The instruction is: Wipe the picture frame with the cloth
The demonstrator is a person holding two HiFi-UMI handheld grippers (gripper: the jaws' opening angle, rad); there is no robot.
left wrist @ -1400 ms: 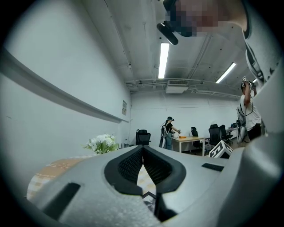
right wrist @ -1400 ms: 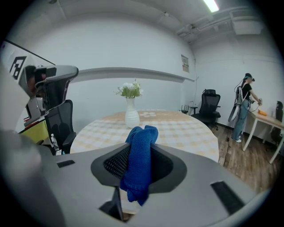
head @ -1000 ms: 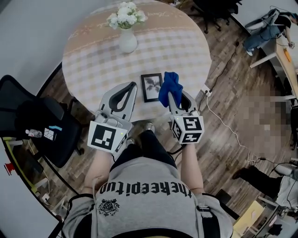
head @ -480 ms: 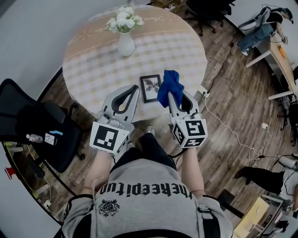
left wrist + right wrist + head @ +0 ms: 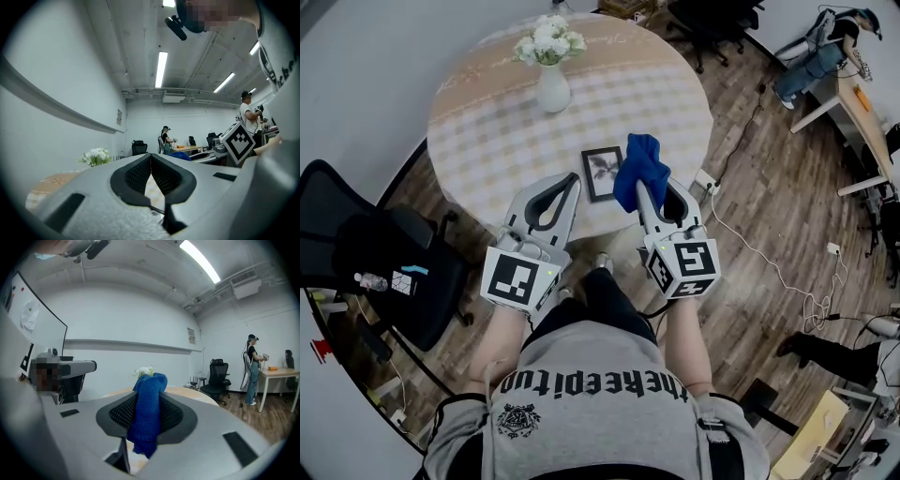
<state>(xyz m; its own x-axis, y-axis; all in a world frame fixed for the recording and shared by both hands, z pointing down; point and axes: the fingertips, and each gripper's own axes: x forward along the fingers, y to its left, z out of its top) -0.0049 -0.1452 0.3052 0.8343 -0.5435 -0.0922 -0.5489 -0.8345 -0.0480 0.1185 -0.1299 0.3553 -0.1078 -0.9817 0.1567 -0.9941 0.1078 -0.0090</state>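
Note:
A small black picture frame (image 5: pixel 602 173) lies flat near the front edge of the round table (image 5: pixel 487 122). My right gripper (image 5: pixel 641 184) is shut on a bunched blue cloth (image 5: pixel 639 169), which hangs just right of the frame and overlaps its right edge in the head view. In the right gripper view the blue cloth (image 5: pixel 148 414) is pinched between the jaws and sticks up past them. My left gripper (image 5: pixel 573 179) is shut with nothing in it, its tips just left of the frame; in the left gripper view the left gripper (image 5: pixel 151 157) shows its tips touching.
A white vase of white flowers (image 5: pixel 551 67) stands at the table's far side. A black office chair (image 5: pixel 375 253) is left of the table. Cables (image 5: pixel 759 253) trail over the wooden floor on the right. People stand at desks (image 5: pixel 165 140) far off.
The right gripper and the cloth have shifted slightly up and left, closer over the frame's right edge. The left gripper has barely moved.

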